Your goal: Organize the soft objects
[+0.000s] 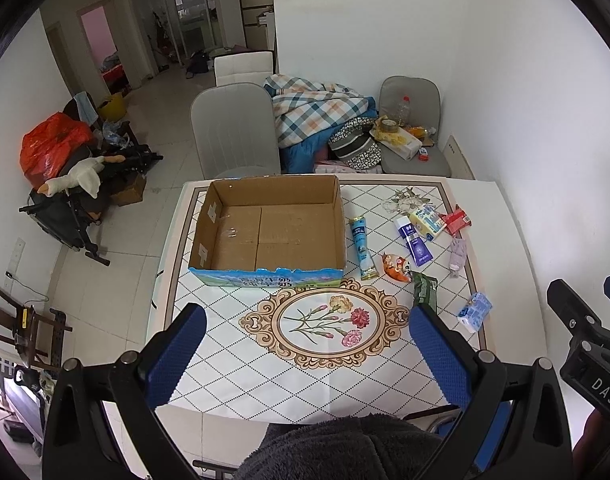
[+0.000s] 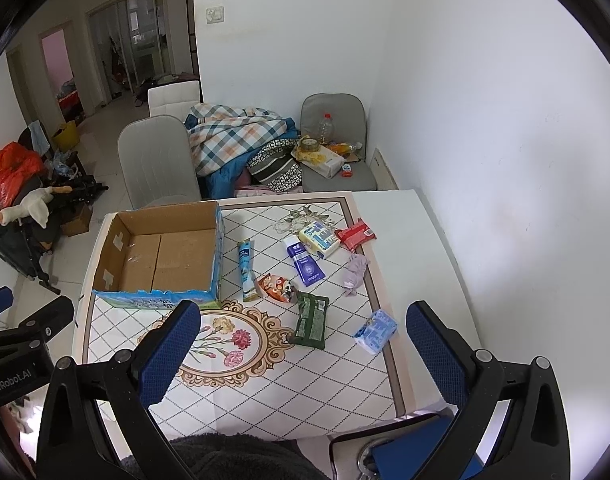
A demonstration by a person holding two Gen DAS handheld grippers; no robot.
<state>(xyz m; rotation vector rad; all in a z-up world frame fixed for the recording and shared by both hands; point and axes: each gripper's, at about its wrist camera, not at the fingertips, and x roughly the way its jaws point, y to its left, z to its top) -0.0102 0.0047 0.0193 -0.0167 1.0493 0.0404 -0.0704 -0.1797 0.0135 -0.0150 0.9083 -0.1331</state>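
Both tongs hung wide apart and empty above the tiled desk (image 2: 265,392): left tongs (image 1: 305,354), right tongs (image 2: 303,350). The open brown cardboard box (image 1: 265,228) sat far-left; soft packets lay scattered right of it, a green pouch (image 2: 312,320) and pale-blue tissue pack (image 2: 376,330) nearest.

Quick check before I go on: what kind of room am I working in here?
Most likely a lived-in home dining area: a tiled table with a cardboard box on it, padded chairs behind piled with a plaid quilt, and doorways to other rooms beyond.
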